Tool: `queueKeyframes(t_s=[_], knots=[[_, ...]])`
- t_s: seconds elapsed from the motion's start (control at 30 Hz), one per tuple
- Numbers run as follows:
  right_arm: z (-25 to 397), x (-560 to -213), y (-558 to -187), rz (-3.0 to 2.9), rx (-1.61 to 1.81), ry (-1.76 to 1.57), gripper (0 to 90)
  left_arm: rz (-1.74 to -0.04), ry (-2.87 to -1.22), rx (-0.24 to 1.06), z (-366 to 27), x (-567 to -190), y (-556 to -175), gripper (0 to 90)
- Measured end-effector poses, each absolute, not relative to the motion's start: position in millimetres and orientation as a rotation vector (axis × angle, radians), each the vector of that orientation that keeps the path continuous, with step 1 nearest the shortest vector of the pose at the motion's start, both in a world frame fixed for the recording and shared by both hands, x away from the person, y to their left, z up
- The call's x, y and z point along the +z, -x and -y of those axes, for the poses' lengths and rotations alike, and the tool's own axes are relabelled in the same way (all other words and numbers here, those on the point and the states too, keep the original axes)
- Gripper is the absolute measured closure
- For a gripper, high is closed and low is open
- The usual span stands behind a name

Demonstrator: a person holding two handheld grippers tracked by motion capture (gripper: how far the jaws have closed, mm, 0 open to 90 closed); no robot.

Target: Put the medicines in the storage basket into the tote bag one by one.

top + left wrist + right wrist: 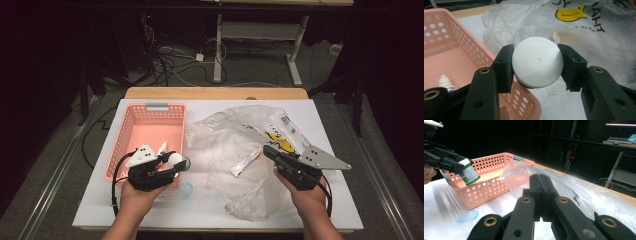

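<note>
Left gripper (537,67): our jaws clamp a small white jar (537,65), green-rimmed with a printed label, one jaw on each side. We hold it in the air at the near right corner of the pink basket (126,131), tilted, just outside the rim rather than over the inside.

Progress, as we judge it: unpacking the plastic bag (235,140) into the basket is under way. A dropper bottle (446,82) already lies inside; the jar is lifted but not yet placed. A flat sachet (245,163) lies on the bag, untouched.

Right gripper (540,195): jaws shut on nothing, resting over the bag's near edge.

Room: the basket floor is mostly bare, so there's plenty of space. The rim wall stands between jar and floor; we'd lift over it. A blue stain (468,216) marks the white table (340,210) beside the basket.
</note>
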State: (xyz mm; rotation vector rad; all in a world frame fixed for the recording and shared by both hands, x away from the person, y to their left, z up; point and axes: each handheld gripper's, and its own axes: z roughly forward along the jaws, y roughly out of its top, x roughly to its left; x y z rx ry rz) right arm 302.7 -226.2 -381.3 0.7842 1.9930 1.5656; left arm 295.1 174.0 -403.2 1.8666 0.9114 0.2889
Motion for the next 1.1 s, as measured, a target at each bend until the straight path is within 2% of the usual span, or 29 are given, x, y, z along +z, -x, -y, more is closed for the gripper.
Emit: queueKeyframes(t_s=[0.53, 1.1], knots=[[225.5, -381.4, -302.0, -1.999, 1.563, -0.789, 90.0, -0.84, -1.937, 0.268, -122.4, -408.7, -304.5, 48.8], [225.7, -381.3, -302.6, -1.996, 1.567, -0.779, 90.0, -0.818, -1.984, 0.301, -67.6, -413.2, -341.5, 48.8]])
